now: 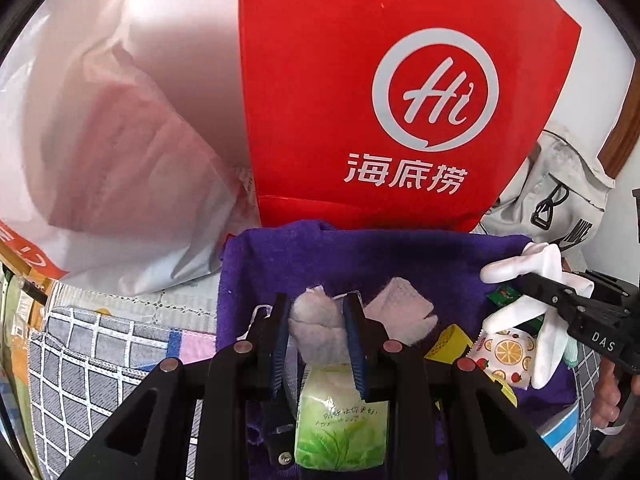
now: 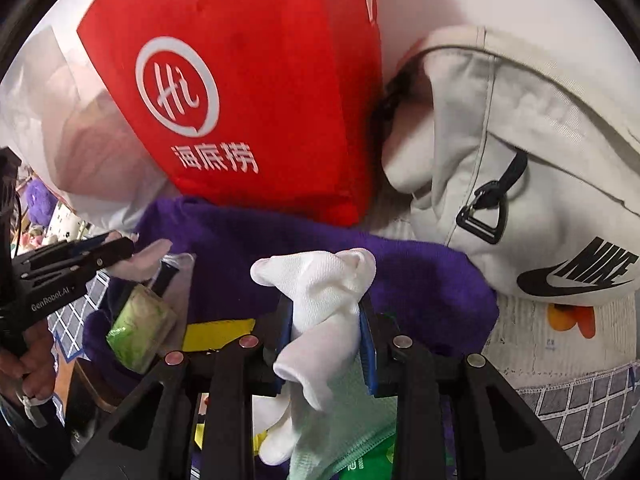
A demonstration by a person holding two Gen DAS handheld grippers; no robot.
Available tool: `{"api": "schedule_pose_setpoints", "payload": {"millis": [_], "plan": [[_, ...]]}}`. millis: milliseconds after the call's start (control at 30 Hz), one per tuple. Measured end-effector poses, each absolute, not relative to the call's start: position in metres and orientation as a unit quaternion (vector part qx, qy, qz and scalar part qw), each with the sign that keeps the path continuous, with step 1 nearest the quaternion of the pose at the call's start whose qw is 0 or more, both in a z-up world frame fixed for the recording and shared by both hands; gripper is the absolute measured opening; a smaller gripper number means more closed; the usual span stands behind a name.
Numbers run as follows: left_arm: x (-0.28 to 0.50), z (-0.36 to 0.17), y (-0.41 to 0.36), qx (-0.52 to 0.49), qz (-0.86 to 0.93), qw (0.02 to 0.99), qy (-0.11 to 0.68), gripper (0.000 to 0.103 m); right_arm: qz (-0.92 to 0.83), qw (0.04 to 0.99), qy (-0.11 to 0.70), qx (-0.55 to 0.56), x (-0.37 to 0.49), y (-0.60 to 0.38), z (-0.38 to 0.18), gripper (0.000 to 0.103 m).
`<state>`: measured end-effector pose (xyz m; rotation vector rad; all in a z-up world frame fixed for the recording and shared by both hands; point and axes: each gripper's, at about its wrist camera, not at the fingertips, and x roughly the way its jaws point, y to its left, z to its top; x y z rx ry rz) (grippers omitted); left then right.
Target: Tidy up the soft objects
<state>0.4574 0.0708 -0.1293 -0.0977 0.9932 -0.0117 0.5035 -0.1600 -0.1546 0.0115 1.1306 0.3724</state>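
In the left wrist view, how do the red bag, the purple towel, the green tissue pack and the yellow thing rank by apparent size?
1. red bag
2. purple towel
3. green tissue pack, though it is nearest the camera, held in the left claw
4. yellow thing, partly hidden

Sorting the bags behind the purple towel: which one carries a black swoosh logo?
The off-white fabric bag on the right, with a black buckle. The red bag bears a white "Hi" circle; the translucent plastic one shows no swoosh.

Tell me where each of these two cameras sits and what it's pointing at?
Left wrist: rides the left tongs, looking down at a pinched tissue pack; right tongs at right.
Right wrist: rides the right tongs, clamping a white glove; a hand shows.
Shared: red bag, purple towel.
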Motion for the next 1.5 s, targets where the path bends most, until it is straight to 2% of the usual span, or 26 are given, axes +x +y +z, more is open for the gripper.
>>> {"api": "schedule_pose_setpoints", "payload": {"millis": [167,400,500,600,667,767,833,900,1033,1233,1333,1467,1500], "plan": [[0.464,-0.143,0.071,-0.046,-0.005,0.869,0.493,0.027,0.183,0.827,0.532,-0.005,0.503,-0.155,-0.16,0.031],[0.472,-0.152,0.073,-0.051,-0.009,0.863,0.503,0.027,0.18,0.829,0.53,-0.008,0.501,-0.154,-0.16,0.068],[0.474,-0.154,0.075,-0.056,-0.009,0.861,0.506,0.027,0.183,0.833,0.521,-0.012,0.499,-0.153,-0.157,0.073],[0.476,-0.157,0.076,-0.059,-0.009,0.858,0.51,0.027,0.181,0.837,0.516,-0.02,0.497,-0.152,-0.153,0.074],[0.478,-0.158,0.076,-0.062,-0.008,0.856,0.513,0.031,0.179,0.839,0.513,-0.024,0.496,-0.152,-0.151,0.075],[0.475,-0.155,0.072,-0.056,-0.006,0.858,0.511,0.037,0.174,0.844,0.507,-0.027,0.495,-0.152,-0.147,0.079],[0.476,-0.154,0.068,-0.054,-0.004,0.858,0.511,0.046,0.17,0.848,0.502,-0.028,0.494,-0.153,-0.144,0.082],[0.474,-0.15,0.067,-0.053,0.0,0.86,0.508,0.053,0.166,0.851,0.497,-0.028,0.492,-0.153,-0.139,0.083],[0.47,-0.142,0.062,-0.045,0.003,0.863,0.504,0.06,0.153,0.854,0.496,-0.03,0.489,-0.154,-0.131,0.084],[0.453,-0.119,0.044,-0.024,-0.002,0.868,0.497,0.062,0.16,0.858,0.488,-0.008,0.479,-0.157,-0.112,0.084],[0.433,-0.102,0.035,-0.02,-0.004,0.874,0.486,0.071,0.16,0.862,0.481,0.004,0.468,-0.158,-0.1,0.084],[0.402,-0.08,0.025,0.001,-0.01,0.877,0.48,0.071,0.138,0.864,0.484,-0.007,0.445,-0.16,-0.088,0.084],[0.394,-0.074,0.027,-0.002,-0.01,0.879,0.476,0.071,0.133,0.868,0.478,-0.011,0.437,-0.161,-0.083,0.087]]}}
